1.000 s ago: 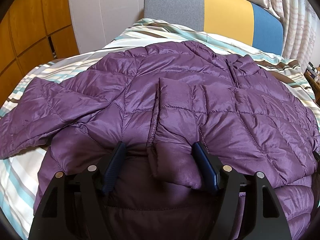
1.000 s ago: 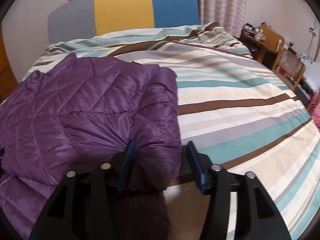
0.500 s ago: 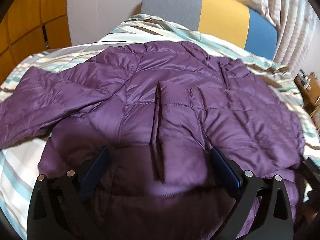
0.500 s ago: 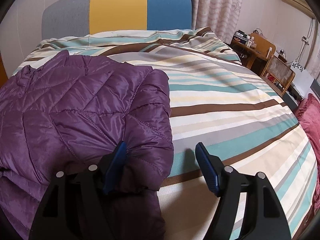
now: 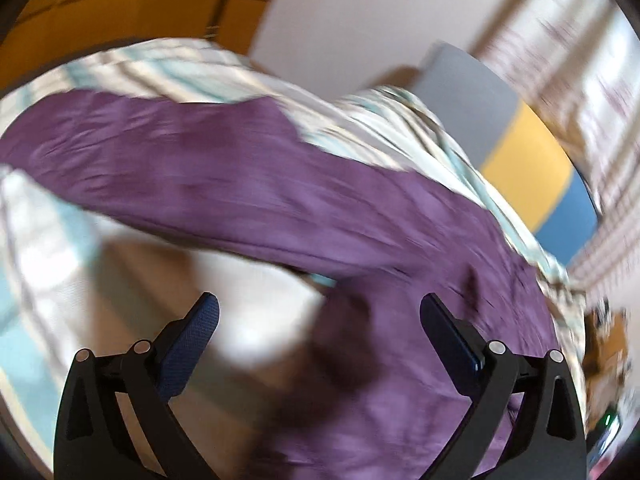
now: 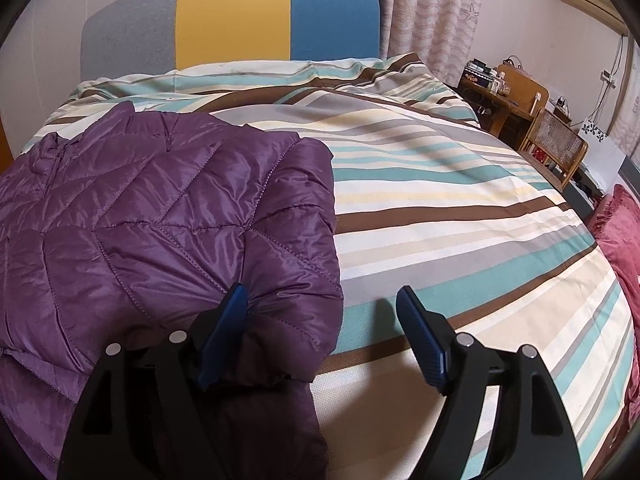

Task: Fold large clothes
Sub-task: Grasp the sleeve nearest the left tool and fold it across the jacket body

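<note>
**On the striped bed: purple jacket laid out, both grippers let go**

On the bed (image 6: 460,200), with its cover of teal, brown, cream and grey stripes, lies the purple quilted jacket (image 6: 160,220). It fills the left part of the right wrist view, its folded edge running down the middle of the picture, with bare bedcover to the right. Behind the bed stands a headboard (image 6: 232,24) in grey, yellow and blue panels. A red cushion (image 6: 618,248) shows at the right edge, and a wooden desk (image 6: 504,96) stands by the curtain.

In the blurred left wrist view, a long purple sleeve (image 5: 192,176) stretches across the bedcover towards the left.

The left gripper (image 5: 320,320) is spread wide, hovering above the jacket's edge and gripping nothing. The right gripper (image 6: 324,300) is opening: the jacket's corner lies between its jaws, the left pad (image 6: 224,332) against the fabric, the right pad clear of it.
</note>
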A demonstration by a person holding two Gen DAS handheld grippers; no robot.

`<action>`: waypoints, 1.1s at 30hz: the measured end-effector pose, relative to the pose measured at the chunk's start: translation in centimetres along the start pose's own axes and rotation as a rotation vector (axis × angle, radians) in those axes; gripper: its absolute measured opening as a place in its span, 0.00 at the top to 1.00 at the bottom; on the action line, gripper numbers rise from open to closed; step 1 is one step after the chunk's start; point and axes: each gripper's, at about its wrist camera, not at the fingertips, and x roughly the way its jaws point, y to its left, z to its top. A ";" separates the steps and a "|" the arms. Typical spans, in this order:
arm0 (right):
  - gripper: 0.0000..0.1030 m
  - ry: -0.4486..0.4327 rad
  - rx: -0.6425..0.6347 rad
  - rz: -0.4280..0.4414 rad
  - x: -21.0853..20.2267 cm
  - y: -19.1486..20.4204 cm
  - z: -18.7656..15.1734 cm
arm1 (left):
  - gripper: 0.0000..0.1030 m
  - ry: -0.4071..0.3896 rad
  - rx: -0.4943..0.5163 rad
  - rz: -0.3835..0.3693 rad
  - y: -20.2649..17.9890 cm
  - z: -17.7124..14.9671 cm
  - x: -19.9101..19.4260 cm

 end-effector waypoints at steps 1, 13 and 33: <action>0.26 -0.001 -0.001 -0.001 0.0 0.0 0.0 | 0.03 -0.006 -0.045 0.019 1.6 0.5 -0.2; 0.25 -0.002 -0.005 -0.008 0.0 0.1 -0.1 | 0.03 -0.127 -0.360 0.097 13.8 3.1 -4.0; 0.23 -0.008 -0.027 -0.041 -0.1 0.4 -0.1 | 0.65 -0.261 -0.695 0.083 24.4 8.5 -4.6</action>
